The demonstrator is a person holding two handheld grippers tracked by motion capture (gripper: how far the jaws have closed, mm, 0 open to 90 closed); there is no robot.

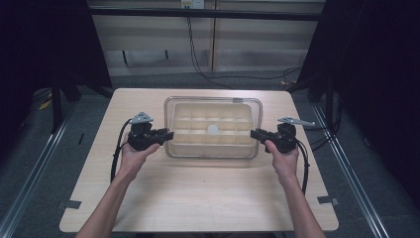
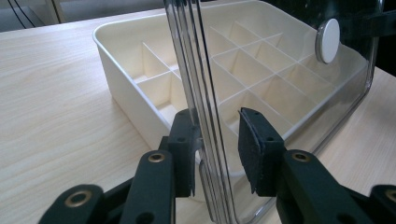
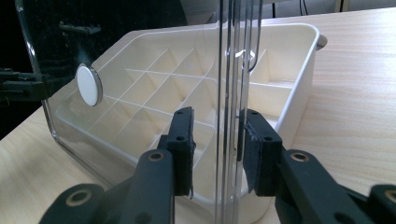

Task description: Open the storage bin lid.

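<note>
Box: cream plastic compartment box (image 1: 213,130), desk (image 1: 198,198) centre.
Lid: clear rectangular lid (image 1: 213,101) above it.
Left gripper (image 2: 215,140): at 9 o'clock, jaws straddle lid edge, gaps visible.
Right gripper (image 3: 215,140): at 3 o'clock, same.

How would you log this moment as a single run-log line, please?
left gripper: open, straddling clear lid edge | right gripper: same, opposite edge | divided box: on table

Left gripper (image 1: 168,134): at the clear lid's (image 1: 213,101) left edge, jaws parted astride it.
Right gripper (image 1: 254,133): at the lid's right edge, jaws parted astride it.
Forearms: reaching from the near side toward the lid.
</note>
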